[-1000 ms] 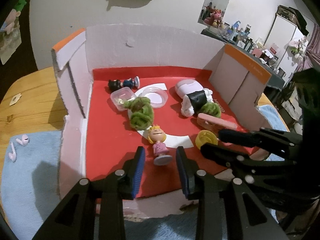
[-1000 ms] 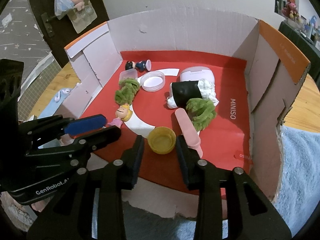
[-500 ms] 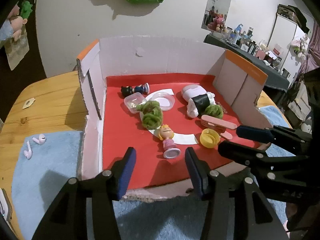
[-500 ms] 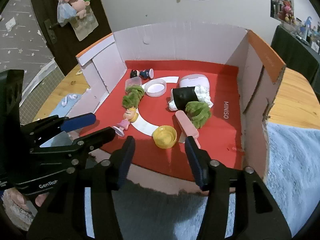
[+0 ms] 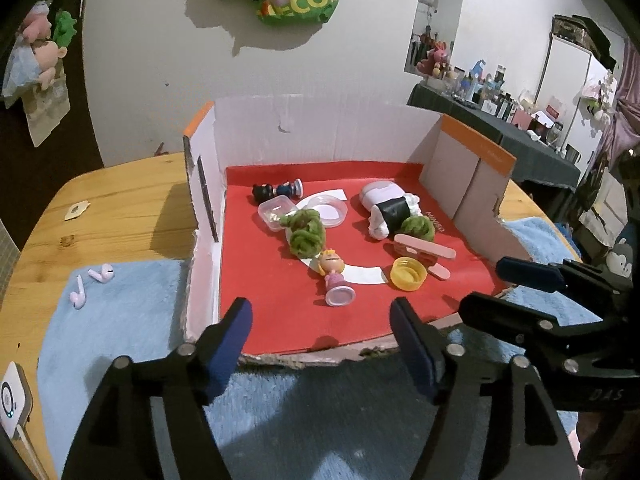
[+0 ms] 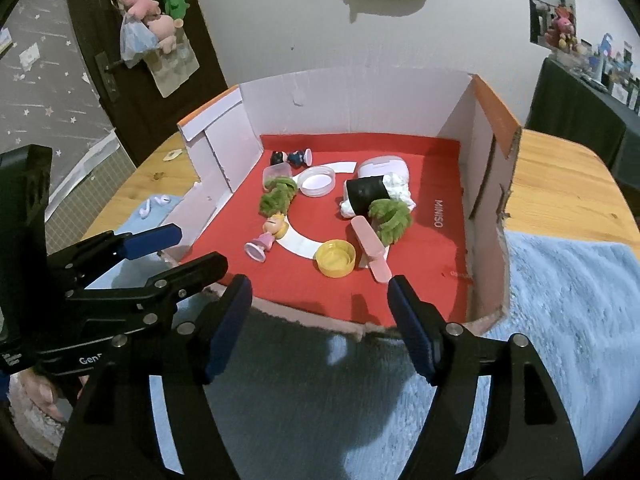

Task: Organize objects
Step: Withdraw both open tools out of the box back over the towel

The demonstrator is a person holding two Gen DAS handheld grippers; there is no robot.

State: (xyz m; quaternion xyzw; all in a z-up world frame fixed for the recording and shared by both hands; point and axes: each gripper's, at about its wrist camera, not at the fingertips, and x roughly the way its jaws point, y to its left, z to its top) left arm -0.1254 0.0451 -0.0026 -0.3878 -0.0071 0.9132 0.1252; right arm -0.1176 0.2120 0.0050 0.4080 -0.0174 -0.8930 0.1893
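Blue-padded, our left gripper [image 5: 320, 332] and right gripper [image 6: 320, 312] have just been opening; both stand wide and empty by the box's [image 5: 320, 136] torn front edge, toys [image 5: 334, 276] inside.

- Left wrist view looks down over its fingers from the open near edge of the box [image 5: 472, 152]; close in
- Right wrist view, alongside, faces likewise; both share the box's red floor [image 6: 420, 184]

Lying in the cardboard box [image 5: 320, 128]: doll figurine [image 5: 334, 276] left of bottle cap [image 5: 408, 274], nail file [image 5: 424, 246] behind it, earbuds [image 5: 90, 286] sitting outside, left.
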